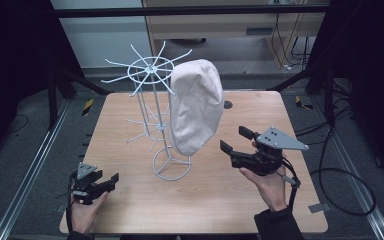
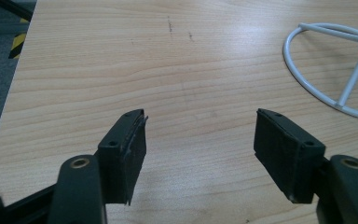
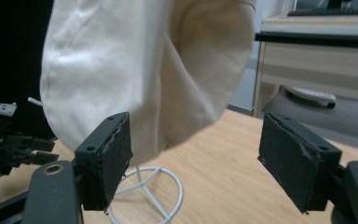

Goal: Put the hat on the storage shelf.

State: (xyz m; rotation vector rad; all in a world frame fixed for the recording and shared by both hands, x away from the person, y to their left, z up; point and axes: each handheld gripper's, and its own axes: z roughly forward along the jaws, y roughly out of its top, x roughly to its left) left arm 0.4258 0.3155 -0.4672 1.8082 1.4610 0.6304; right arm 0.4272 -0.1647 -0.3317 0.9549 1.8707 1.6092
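Right gripper (image 1: 235,140), jaws spread with nothing between them, points at the hat (image 1: 196,105) from just right of it; in the right gripper view the cloth hangs beyond the two pads, not touched. Left gripper (image 1: 111,180) rests low at the near left of the table (image 1: 260,195), jaws also apart and holding nothing, aimed across bare wood toward the stand's ring foot.

Table: pale wood, bearing the stand and nothing else; no boxes, trays or other containers are on it.

Stand (image 1: 152,100): white wire, tall, with spoked arms at two levels and a ring foot (image 1: 172,164).

Hat: cream cloth, draped over a right-hand spoke of the upper level, its lower edge hanging free above the foot. It looks light, soft and limp, likely to fold and sag when pinched. The hanging lower edge seems the best hold, with a lift up and off the spoke so the light stand does not tip.
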